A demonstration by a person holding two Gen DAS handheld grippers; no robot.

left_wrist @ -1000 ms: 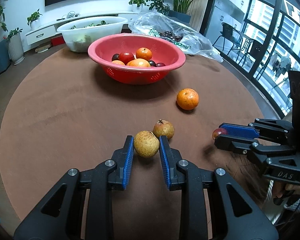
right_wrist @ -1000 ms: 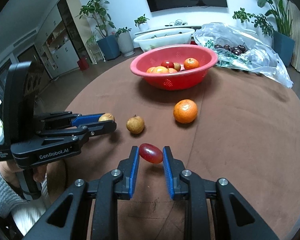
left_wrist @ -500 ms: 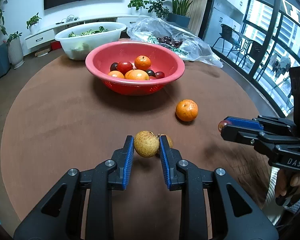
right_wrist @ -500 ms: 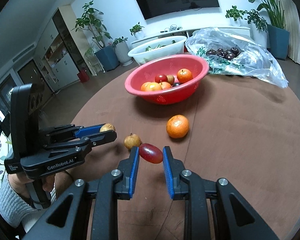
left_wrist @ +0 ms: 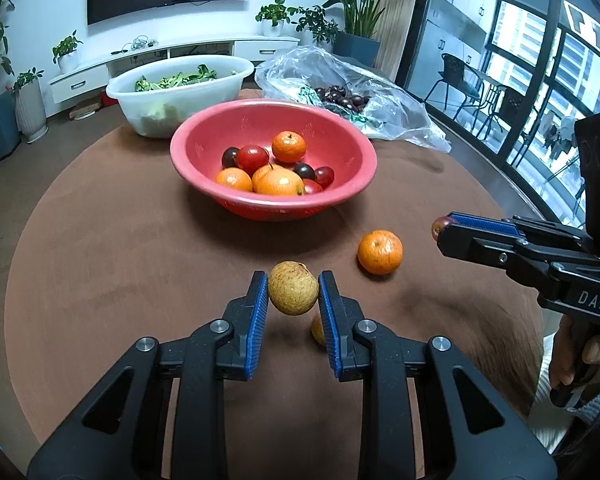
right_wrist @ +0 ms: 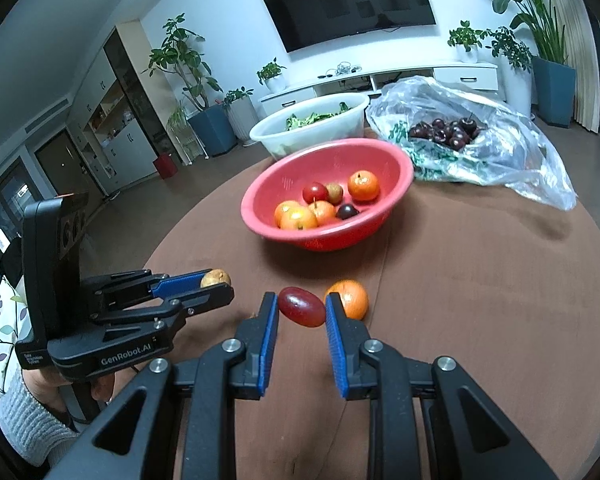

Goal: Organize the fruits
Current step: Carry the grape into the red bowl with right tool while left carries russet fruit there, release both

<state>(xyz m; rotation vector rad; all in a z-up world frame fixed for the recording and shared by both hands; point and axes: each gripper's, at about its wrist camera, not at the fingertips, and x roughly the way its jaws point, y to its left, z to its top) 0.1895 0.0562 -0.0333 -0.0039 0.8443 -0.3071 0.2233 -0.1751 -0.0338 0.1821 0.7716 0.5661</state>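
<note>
Left gripper (left_wrist: 293, 294) clamped on brown pear (left_wrist: 293, 288), held above the table (left_wrist: 100, 260), near side of the red bowl (left_wrist: 352, 152). Right gripper (right_wrist: 302, 312) pinched on red plum (right_wrist: 301, 306), also lifted. Pear likely firm, rough-skinned, decent friction; grip across the widest part looks right. Plum probably smooth, soft, slippery; light squeeze only, bruising risk. Loose on table: orange (left_wrist: 380, 252), plus a second pear (left_wrist: 318, 330) mostly hidden behind the left finger. Red bowl holding oranges, plums, tomato-like red fruit. White tub (left_wrist: 180, 92) far left: greens. Plastic bag (right_wrist: 480, 144) far right: cherries.
</note>
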